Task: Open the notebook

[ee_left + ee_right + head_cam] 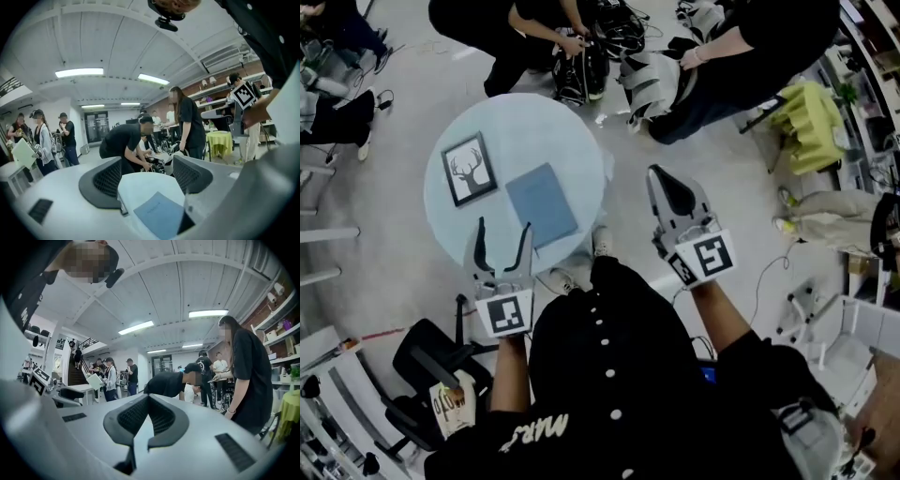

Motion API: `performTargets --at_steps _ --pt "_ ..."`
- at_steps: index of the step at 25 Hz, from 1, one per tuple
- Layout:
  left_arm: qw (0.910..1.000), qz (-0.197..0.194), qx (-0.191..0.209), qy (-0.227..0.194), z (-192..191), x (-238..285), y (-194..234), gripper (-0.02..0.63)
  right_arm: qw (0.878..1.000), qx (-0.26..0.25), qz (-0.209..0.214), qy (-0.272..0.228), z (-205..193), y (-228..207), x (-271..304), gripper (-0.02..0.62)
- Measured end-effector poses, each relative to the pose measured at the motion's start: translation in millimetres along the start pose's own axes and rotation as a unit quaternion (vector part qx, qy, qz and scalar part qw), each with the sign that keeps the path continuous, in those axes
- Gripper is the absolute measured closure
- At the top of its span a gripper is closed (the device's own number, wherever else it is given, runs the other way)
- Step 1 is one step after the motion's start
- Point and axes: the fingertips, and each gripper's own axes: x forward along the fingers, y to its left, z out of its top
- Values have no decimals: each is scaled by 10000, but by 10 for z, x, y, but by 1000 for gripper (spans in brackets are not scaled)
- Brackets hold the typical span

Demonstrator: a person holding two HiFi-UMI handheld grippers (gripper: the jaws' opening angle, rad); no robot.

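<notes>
- Round pale-blue worktop (525, 127), straight ahead and low, bearing two flat things and nothing else in sight.
- Blue notebook (542, 203), closed and flat on the near right part of that worktop, set a little askew, touched by neither tool. Task apparently not yet begun. Spine side impossible to tell from here — worth checking before any lift.
- Framed picture (469, 170) of a stag's head in a dark frame, just beside the notebook on its left, not touching. Best kept clear of when swinging the cover over.
- Left hand-held gripper (504, 225), jaws spread wide and empty, over the worktop's near rim in the head view, close to the notebook's near corner. Probably the better one for holding. Lower gently, press near the spine edge, and stop the book sliding on the smooth top.
- Right hand-held gripper (148, 398), jaws pressed together with nothing between, off the worktop's right side and well apart from the notebook. Probably the one to lift the cover. Bring across, part the jaws only narrowly, slip one tip under the free edge of the front cover alone, pinch lightly, then carry it up and over in an arc, not a pull — less risk of dragging the whole book or creasing pages.
</notes>
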Motion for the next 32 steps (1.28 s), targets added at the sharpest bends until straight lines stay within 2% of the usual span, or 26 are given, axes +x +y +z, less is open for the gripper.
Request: performTargets --at_steps 5,9,13,16,19,24,27,32 --pt "9932 -675 301 903 -679 372 -495 279 9994 122 144 296 -396 -82 131 594" --pt "9834 -1163 471 1308 -1212 588 -868 279 9978 169 298 570 -727 -89 227 594" --pt "9692 -1577 999 1604 -1603 754 -1152 279 9953 249 409 842 -1041 -75 281 594" --pt "9577 -1869 1140 1867 -1875 864 -1356 279 9937 338 459 965 -1213 -72 296 594" --pt "9438 -2067 1441 2139 -2224 1018 -1474 279 9927 383 489 1035 -1407 -97 345 594" --pt "9237 -2377 1616 2532 -2612 1057 -1662 281 9893 521 480 1276 -1651 -117 256 594" --pt "9185 -2441 1672 2622 -2710 1127 -1704 281 9883 551 494 1334 -1729 -143 229 594" --pt "9159 -2503 1591 2704 -2783 1184 -1717 299 9872 588 511 1394 -1804 -150 221 594"
